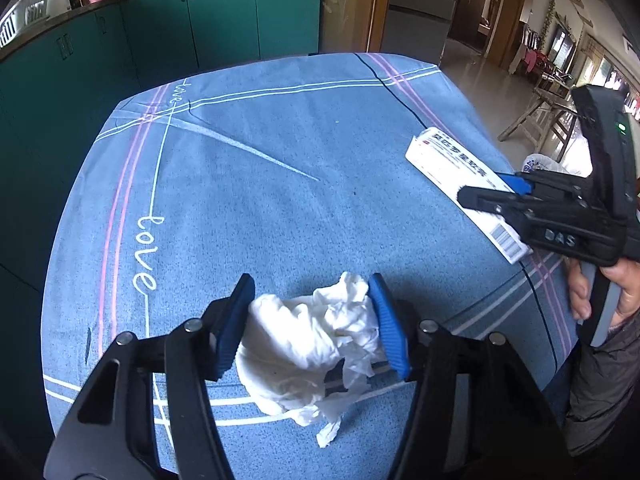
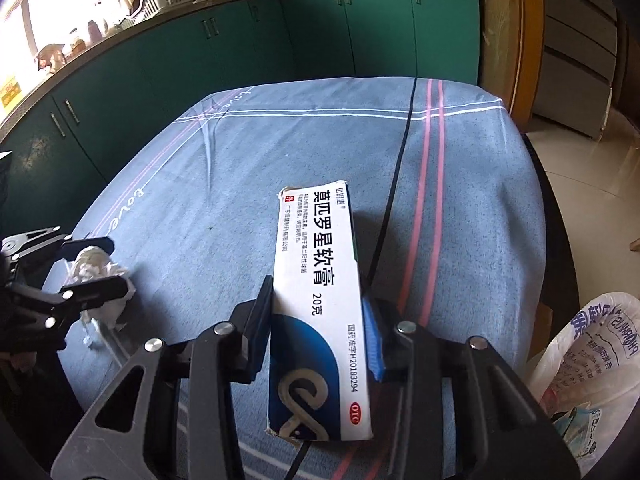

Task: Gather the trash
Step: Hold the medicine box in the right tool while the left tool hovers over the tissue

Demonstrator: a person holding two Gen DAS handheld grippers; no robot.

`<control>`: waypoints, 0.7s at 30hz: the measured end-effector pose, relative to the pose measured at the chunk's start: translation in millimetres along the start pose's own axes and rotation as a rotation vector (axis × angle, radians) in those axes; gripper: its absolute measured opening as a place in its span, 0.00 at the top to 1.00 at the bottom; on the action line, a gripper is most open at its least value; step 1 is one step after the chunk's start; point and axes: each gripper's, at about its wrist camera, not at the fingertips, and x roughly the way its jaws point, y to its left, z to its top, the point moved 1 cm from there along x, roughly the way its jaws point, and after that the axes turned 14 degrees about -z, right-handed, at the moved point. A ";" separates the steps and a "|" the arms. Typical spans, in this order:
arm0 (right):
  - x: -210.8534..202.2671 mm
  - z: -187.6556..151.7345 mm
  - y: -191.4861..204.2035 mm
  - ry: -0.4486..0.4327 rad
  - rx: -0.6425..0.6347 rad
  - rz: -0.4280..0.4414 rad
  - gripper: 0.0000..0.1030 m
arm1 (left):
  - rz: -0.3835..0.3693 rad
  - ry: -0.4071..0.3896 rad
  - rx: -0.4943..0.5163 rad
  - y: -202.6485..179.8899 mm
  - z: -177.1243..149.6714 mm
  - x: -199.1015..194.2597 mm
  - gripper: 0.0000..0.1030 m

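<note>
A crumpled white tissue [image 1: 312, 340] lies on the blue tablecloth [image 1: 280, 160] near the front edge. My left gripper [image 1: 311, 282] is shut on it, both blue pads pressing into its sides. The right wrist view shows the same tissue [image 2: 94, 266] in the left gripper [image 2: 114, 266] at the far left. A long white and blue ointment box [image 2: 316, 248] lies on the cloth with my right gripper [image 2: 316, 292] shut across its near half, pads against both long sides. In the left wrist view the box [image 1: 444, 164] and right gripper [image 1: 486, 188] are at the table's right edge.
A white plastic bag [image 2: 592, 344] with some trash inside hangs open beside the table's right edge. Green cabinets [image 1: 160, 20] with a cluttered counter run behind the table. A person's hand [image 1: 624, 288] holds the right gripper's handle. Tiled floor lies to the right.
</note>
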 end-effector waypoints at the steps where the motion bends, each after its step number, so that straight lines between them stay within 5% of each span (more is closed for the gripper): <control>1: -2.9 -1.5 0.2 -0.002 -0.005 -0.002 0.61 | 0.003 0.000 -0.002 0.0 0.8 0.8 0.42; 21: -12.4 -10.3 -6.1 0.007 -0.015 -0.028 0.61 | 0.062 0.012 -0.012 -4.4 5.3 13.8 0.31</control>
